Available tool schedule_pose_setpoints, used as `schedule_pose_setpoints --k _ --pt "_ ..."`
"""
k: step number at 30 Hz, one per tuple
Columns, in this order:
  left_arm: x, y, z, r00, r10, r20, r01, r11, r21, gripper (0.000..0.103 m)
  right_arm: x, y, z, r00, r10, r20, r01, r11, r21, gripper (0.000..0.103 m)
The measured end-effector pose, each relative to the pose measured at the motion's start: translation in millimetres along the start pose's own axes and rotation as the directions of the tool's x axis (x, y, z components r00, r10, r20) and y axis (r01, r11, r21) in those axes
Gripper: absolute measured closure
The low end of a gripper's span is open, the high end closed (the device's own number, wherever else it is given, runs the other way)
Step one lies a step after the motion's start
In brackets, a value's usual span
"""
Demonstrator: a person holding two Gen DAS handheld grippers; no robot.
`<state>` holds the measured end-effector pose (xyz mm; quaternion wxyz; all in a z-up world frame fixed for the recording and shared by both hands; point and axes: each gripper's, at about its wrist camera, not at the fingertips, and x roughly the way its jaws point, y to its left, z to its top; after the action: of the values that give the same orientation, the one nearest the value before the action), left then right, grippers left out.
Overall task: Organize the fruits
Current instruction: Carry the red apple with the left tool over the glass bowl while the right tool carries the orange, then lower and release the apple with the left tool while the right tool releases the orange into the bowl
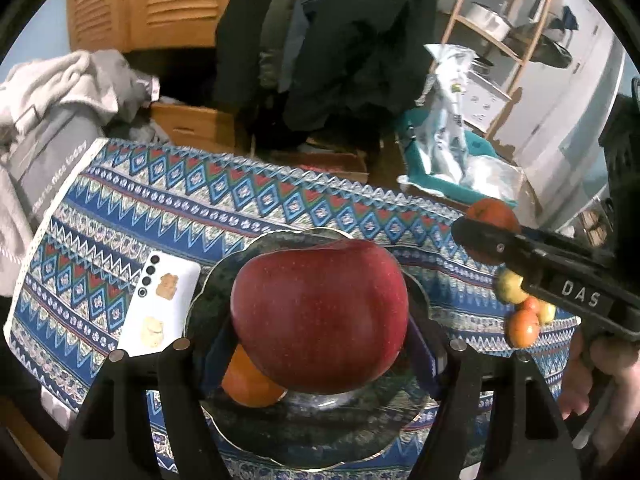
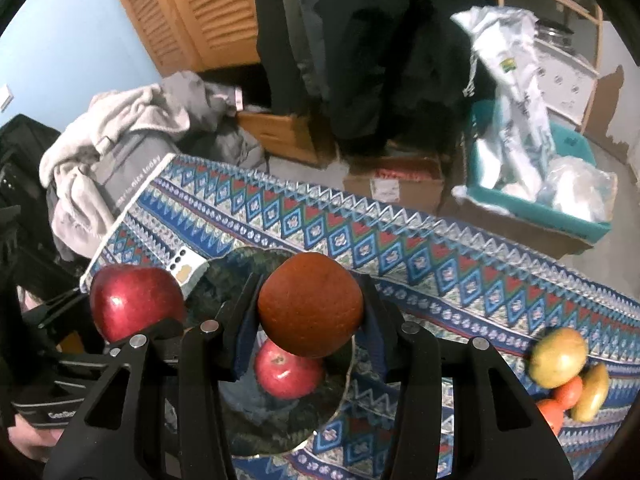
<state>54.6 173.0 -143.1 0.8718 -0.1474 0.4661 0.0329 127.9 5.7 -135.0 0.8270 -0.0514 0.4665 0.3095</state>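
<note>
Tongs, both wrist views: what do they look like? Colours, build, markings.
Both are matte black plastic. The left tongs and right tongs have triangular cut-out finger frames, silver pivot pins and dark blue pads. The right unit's body carries white letters "DAS" in the left wrist view. No cables or sleeves visible.

Probably a lived-in home room: a patterned tablecloth (image 2: 400, 240), piled laundry (image 2: 120, 152), louvered wooden doors (image 2: 208, 8), cardboard boxes (image 2: 280, 128), hanging coats (image 1: 340, 40).
</note>
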Motion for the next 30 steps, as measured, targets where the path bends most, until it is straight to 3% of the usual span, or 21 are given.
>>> schedule_pose_setpoints --k 14,26,30 --pt "44 36 -5 0.996 0.049 -0.075 -0.054 0.997 -0.06 0.027 57 19 0 0.994 0.02 -0.106 -0.023 0.999 -0.027 0.057" --pt "78 46 -21 0.983 0.063 -0.171 -0.077 0.994 -0.078 0.027 92 25 -13 0.98 0.049 -0.192 -0.053 0.999 -0.014 0.057" --pt "78 46 -21 0.984 0.06 -0.169 -0.074 0.994 -0.077 0.027 97 26 -17 0.976 0.052 -0.21 -0.056 0.998 -0.015 0.057"
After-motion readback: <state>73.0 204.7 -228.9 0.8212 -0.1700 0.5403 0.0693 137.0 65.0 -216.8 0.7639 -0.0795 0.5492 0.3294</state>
